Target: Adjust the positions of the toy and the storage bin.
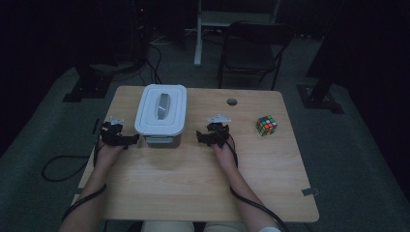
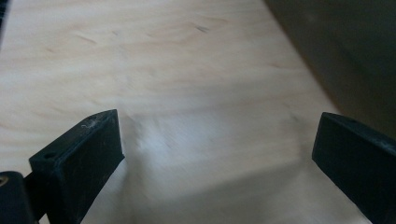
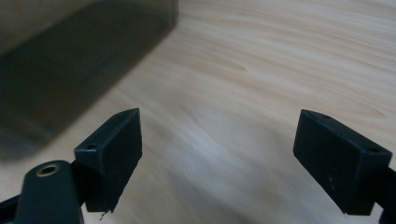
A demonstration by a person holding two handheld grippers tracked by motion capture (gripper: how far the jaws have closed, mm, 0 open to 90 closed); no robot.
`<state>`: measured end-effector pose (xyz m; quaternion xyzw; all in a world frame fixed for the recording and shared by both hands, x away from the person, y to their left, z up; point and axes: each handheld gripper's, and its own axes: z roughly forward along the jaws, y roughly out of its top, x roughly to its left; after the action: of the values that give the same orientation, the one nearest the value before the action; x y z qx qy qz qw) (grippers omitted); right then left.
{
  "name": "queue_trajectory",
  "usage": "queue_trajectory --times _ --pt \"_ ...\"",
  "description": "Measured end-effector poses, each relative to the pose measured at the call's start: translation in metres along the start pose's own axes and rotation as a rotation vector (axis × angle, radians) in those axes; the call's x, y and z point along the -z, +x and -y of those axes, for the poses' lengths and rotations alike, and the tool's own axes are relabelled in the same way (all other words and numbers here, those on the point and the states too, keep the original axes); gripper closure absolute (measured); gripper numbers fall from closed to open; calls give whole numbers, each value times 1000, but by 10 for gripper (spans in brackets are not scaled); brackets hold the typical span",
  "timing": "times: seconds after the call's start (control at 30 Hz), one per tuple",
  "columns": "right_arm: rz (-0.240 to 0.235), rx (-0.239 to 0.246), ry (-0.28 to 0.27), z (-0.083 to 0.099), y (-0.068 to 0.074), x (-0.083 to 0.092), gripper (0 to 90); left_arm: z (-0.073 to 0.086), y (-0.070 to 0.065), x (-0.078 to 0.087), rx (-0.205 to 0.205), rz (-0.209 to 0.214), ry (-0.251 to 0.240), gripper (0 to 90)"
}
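The work is only beginning: the lidded plastic storage box [image 1: 161, 115] is sitting on the far-left part of the desk [image 1: 203, 188], with its white lid [image 1: 161, 107] seated flat on top and nothing lifted or shifted that the pictures are showing. The left tool [image 1: 129, 140] is hovering just beside the box's left near corner, and the right tool [image 1: 200, 137] is waiting near its right side, so the two are flanking the box. Both are standing spread with nothing between the jaws: in the left gripper view the left tool [image 2: 217, 154] is framing bare wood with the box's dark wall [image 2: 345, 51] at the right, and in the right gripper view the right tool [image 3: 218, 154] is likewise framing bare wood, the box wall [image 3: 70, 60] lying at the upper left. Whether either is touching the box I cannot tell. Taking hold of the box or its lid, I am judging, is all still to be done.

Counting: one storage box with one lid, one Rubik's cube [image 1: 266, 125] lying well apart at the right of the desk, two tools, and one folding chair [image 1: 251, 48] standing beyond the far edge.
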<state>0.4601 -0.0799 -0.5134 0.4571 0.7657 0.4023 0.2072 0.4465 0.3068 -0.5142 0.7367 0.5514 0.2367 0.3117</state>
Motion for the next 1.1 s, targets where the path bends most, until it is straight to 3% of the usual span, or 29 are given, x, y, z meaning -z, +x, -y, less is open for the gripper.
queue_trajectory --times 0.13,0.23,0.3,0.37,0.47,0.53,0.57,0.6,0.7,0.83,0.9,0.93,1.1 --pt "-19 -29 -10 -9 5 -11 155 -8 6 -8 15 0 15 24" --pt "-41 -61 -40 -15 11 -22 138 -17 9 -11 65 7 -7 24" --pt "-35 -67 -33 -18 13 -26 139 -22 8 -14 39 -15 -7 24" --pt "8 -44 -14 -23 16 -32 139 -27 8 -16 -2 -25 22 24" --pt "3 -43 -3 -32 16 -36 136 -34 10 -17 35 17 3 24" --pt "0 -47 -6 -34 15 -37 136 -37 10 -16 47 22 -7 24" --pt "-7 -53 -6 -36 14 -38 136 -40 8 -15 40 3 -30 24" --pt "19 -50 4 -43 14 -42 136 -43 5 -17 6 -15 -22 24" --pt "17 -62 -5 -47 15 -43 136 -45 3 -17 -11 -13 -20 24" --pt "-9 -85 -51 -53 18 -39 140 -45 -2 -16 -19 17 -19 24" --pt "-5 -83 -53 -54 19 -38 143 -45 -2 -16 -11 23 -18 24" --pt "-19 -89 -59 -55 19 -35 145 -43 -2 -16 4 46 -25 24" --pt "-54 -105 -45 -54 17 -32 149 -40 -5 -15 -10 85 -25 24"
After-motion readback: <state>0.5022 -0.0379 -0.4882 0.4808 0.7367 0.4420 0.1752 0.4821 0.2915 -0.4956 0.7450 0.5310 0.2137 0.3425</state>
